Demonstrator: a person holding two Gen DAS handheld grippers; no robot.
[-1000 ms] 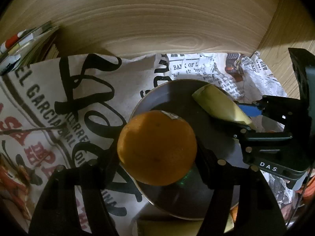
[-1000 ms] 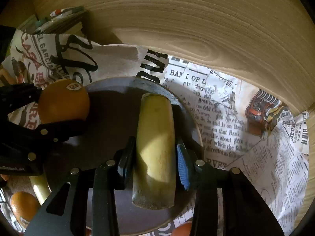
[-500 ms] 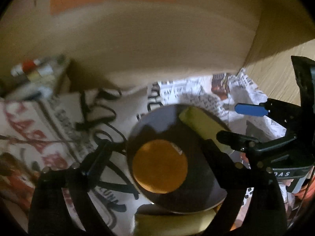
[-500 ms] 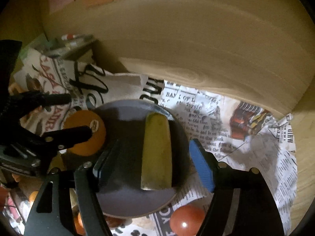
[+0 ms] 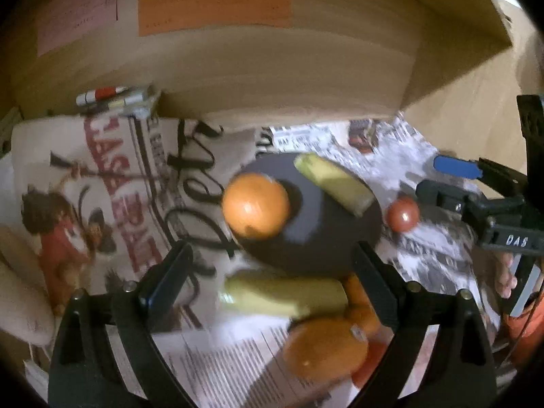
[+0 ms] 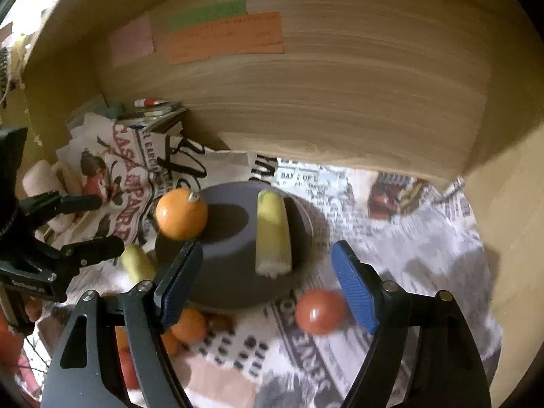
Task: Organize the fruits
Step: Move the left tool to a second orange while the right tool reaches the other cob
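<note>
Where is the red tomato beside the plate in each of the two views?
Left wrist: tomato, right of centre, just right of the dark plate.
Right wrist: tomato, lower centre, below the plate's right edge.
Shared landmark: the cut banana piece on the plate.

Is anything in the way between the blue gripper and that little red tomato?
Nothing visible is. In the right wrist view the tomato lies on the newspaper just inside the right gripper, beside its blue right finger, with both fingers spread wide. The dark plate sits farther ahead, not between them.
</note>
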